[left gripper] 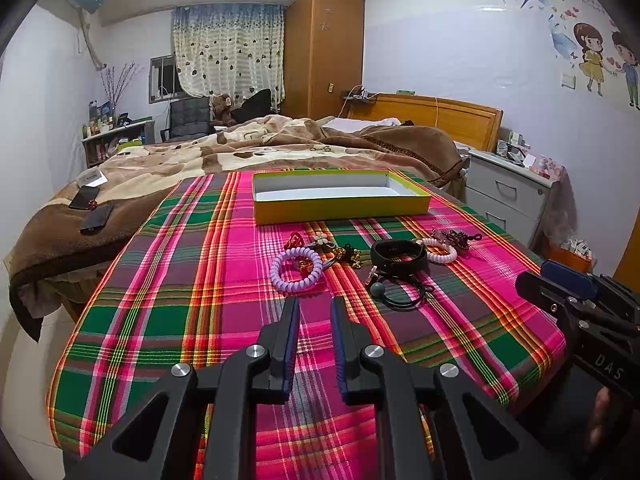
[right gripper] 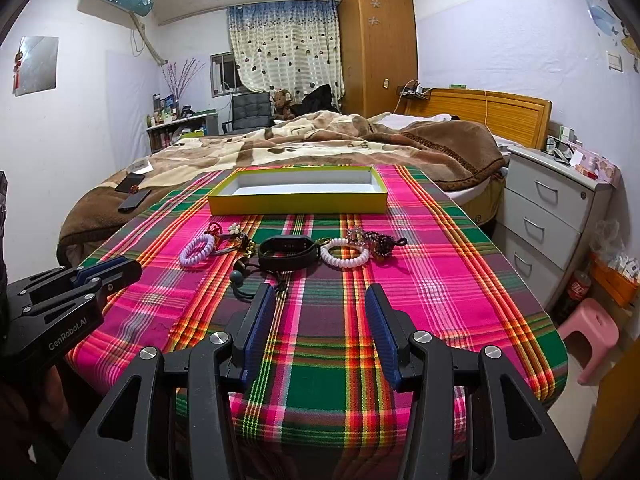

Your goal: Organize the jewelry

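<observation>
- Plaid cloth (right gripper: pixel 440 280) in pink, green and orange covers the counter; a blanketed bed (right gripper: pixel 320 140) lies behind it.
- Yellow box (right gripper: pixel 298 192) sits at the far end, white inside.
- Jewelry: lilac coil band (left gripper: pixel 296 269), black band (right gripper: pixel 286 252), white coil band (right gripper: pixel 344 255), just before the box.
- Dark beads (right gripper: pixel 380 242) tangle, hard to read.
- Left tongs (left gripper: pixel 315 308) narrow, right tongs (right gripper: pixel 320 300) wide, both holding nothing.

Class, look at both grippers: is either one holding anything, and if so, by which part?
Nothing is held. The left gripper and right gripper both hover open above the plaid cloth, short of the jewelry pile.
</observation>
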Demonstrator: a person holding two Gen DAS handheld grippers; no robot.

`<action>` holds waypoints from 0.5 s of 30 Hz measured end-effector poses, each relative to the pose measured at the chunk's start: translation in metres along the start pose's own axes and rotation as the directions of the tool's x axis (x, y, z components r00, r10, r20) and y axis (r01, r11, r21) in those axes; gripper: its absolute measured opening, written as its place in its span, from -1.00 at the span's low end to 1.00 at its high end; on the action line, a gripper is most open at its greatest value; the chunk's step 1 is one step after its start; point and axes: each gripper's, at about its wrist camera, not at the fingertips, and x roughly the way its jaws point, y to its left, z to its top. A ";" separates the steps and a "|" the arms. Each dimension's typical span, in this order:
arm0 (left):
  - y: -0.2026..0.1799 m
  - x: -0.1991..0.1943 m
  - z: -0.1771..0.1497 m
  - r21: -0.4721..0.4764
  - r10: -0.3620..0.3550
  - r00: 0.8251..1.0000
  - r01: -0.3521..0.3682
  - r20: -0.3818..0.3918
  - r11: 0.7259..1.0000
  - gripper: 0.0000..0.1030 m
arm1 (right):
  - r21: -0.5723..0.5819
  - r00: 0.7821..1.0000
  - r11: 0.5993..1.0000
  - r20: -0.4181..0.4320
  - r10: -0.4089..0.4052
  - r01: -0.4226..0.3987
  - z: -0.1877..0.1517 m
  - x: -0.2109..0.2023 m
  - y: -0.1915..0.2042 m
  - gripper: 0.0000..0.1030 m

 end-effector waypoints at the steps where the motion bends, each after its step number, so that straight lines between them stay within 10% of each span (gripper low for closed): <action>1: 0.000 0.000 0.000 0.000 0.000 1.000 0.000 0.000 1.000 -0.71 | 0.000 1.000 1.000 -0.001 0.000 0.000 0.000 0.000 0.000 -0.07; 15: 0.002 0.001 -0.002 -0.004 -0.002 1.000 0.002 -0.004 1.000 -0.71 | 0.001 1.000 1.000 -0.002 0.001 -0.001 -0.001 0.000 0.001 -0.07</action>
